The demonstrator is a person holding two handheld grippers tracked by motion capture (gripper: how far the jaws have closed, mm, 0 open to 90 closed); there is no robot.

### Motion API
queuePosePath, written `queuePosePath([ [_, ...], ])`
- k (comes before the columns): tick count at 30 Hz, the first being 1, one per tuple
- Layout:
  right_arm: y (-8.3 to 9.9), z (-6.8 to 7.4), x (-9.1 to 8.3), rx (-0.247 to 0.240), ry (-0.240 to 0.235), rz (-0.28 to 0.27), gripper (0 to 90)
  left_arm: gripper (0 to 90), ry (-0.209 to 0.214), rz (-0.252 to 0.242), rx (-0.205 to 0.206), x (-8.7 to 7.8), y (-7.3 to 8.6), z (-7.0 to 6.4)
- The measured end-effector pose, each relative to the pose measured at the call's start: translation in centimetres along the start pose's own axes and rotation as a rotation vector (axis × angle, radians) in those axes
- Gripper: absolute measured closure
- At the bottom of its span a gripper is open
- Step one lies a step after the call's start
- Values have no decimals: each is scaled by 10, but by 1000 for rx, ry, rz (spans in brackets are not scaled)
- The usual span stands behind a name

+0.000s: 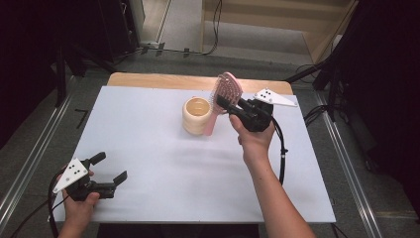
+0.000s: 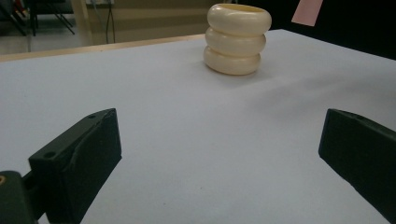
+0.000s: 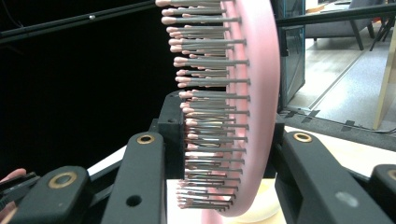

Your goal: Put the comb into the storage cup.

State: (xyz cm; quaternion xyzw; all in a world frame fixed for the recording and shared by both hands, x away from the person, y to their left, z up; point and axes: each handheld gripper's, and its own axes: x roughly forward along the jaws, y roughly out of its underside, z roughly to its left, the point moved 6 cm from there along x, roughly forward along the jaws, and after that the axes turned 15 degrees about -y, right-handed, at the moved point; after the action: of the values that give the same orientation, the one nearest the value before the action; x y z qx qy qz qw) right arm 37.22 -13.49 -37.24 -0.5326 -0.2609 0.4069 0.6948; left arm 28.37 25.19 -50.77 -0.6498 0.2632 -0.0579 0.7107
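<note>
I see a white bench [image 1: 163, 163] with a cream cup [image 1: 196, 115] standing near its middle, a bit toward the far side. The cup looks like three fat rings stacked up, and it is open on top. My right claw [image 1: 224, 105] is up in the air just right of the cup, and it is clenched on a pink brush [image 1: 224, 96]. The claw pinches the brush head from both sides, the bristle side and the smooth back. The brush head points up and away, and its handle slants down next to the cup. I cannot tell if the handle touches the cup or the bench. In the right gripper view the brush [image 3: 233, 107] stands tall between the two black jaws, with its grey bristles and pink tips sticking out to the left. My left claw [image 1: 111, 171] is low at the near left corner of the bench, well apart from the cup. Its jaws are spread wide and hold nothing. In the left gripper view the cup [image 2: 237, 39] sits far ahead, past the wide gap between the jaws.
</note>
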Motion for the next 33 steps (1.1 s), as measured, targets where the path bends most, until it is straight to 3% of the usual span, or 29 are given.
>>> queuePosePath([
  [33, -25, -17, 14, -13, 11, -18, 628, 0, -3, 4, 9, 0, 0, -1],
])
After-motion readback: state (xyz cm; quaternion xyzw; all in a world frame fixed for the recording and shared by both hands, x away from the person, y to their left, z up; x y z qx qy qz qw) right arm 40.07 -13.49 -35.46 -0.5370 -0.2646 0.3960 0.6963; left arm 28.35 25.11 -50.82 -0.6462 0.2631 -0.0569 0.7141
